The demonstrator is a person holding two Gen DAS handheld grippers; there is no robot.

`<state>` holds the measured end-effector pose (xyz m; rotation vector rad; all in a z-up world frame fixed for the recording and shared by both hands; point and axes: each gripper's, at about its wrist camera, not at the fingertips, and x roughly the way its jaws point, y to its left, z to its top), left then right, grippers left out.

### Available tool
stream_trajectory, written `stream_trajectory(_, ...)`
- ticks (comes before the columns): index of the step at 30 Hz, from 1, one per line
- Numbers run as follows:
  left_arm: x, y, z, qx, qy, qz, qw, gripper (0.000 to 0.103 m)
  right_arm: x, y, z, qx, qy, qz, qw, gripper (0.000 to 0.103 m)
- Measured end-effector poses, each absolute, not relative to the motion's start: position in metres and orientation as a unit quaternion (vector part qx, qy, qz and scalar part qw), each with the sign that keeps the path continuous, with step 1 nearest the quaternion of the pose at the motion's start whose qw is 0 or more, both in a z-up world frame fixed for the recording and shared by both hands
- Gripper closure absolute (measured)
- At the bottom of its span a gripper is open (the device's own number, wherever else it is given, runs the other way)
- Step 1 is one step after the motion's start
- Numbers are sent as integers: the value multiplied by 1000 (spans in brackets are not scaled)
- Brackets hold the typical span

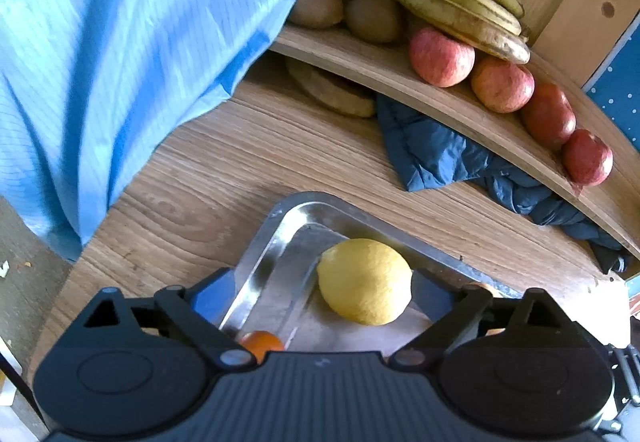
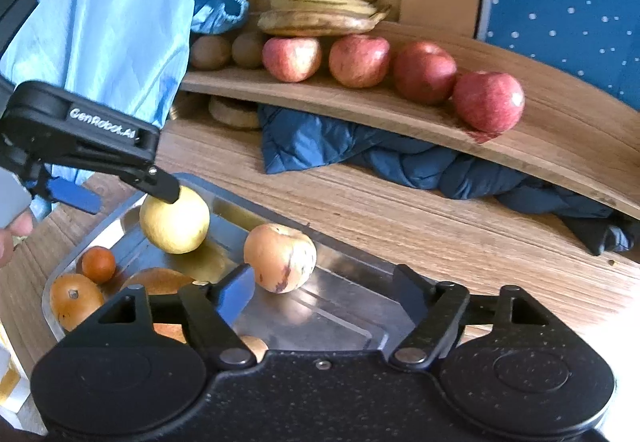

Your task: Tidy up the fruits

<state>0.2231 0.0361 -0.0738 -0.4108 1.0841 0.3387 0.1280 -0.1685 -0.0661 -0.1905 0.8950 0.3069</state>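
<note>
Nearest me, my left hand-held gripper (image 1: 320, 296) stands wide open around the lemon (image 1: 365, 281), which rests in the metal tray (image 1: 280, 214) on the bench (image 1: 224, 162); its pads are not pressing on the fruit. My right hand-held gripper (image 2: 325, 292) is open too, the pale apple (image 2: 280, 258) lying just ahead of its left finger. I judge both fruits still await picking. Next I must close squarely on each and carry it up to the shelf (image 2: 560, 138) beside the red apples (image 2: 489, 102).

A yellow lemon (image 1: 365, 281) and a bruised pale apple (image 2: 280, 258) lie apart in my metal tray (image 1: 280, 226); four red apples (image 2: 424, 72) and bananas (image 2: 324, 12) line the shelf (image 2: 400, 118).
</note>
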Motion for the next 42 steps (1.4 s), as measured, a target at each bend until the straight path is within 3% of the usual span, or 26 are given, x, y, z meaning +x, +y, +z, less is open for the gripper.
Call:
stream_trajectory(15, 183, 24, -58, -146, 485, 187, 842, 1, 106, -196, -40, -55, 392, 109, 912, 5)
stream_trajectory(42, 136, 6, -35, -103, 469, 170, 861, 1, 71, -202, -23, -16, 373, 117, 920, 1)
